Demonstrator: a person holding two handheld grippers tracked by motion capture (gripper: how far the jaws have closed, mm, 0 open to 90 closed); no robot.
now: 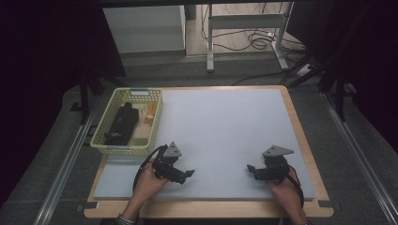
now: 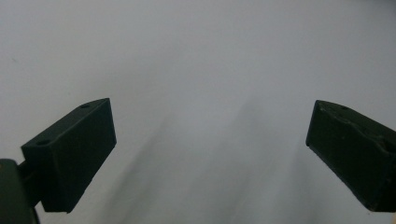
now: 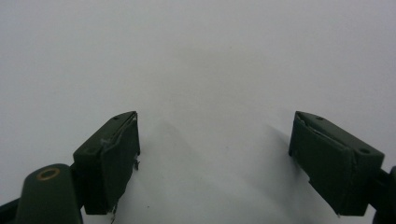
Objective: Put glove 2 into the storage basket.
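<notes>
- At the far left of the grey foam mat point(image 1: 220, 136) we have the pale green plastic lattice basket point(image 1: 105, 143). It sits on the left edge of the mat, its long axis running away from us.
- Inside the basket lies a long black pouch-like object point(image 1: 122, 124), lengthwise along the basket. Beside it, toward the basket's right wall, are a pale cream item point(image 1: 141, 133) and a small orange piece point(image 1: 150, 115). We cannot tell more exactly what they are.
- Next comes our left hand-held black gripper point(image 1: 189, 173), resting low over the mat just in front of the basket's near right corner. Its jaws stand wide apart, nothing between them, and its tips point right, toward the middle of the mat. In the left gripper view point(image 2: 210, 154) there is bare grey mat ahead.
- The basket lies behind and to the left of this gripper, so we judge that a reach into it calls for turning the jaws back and leftward. The left hand is clearly the nearer one.
- At the right is our right hand-held black gripper point(image 1: 250, 168), well apart from the basket, tips pointing left toward the other gripper. Its jaws are also spread wide and empty, as the right gripper view point(image 3: 215, 158) shows.
</notes>
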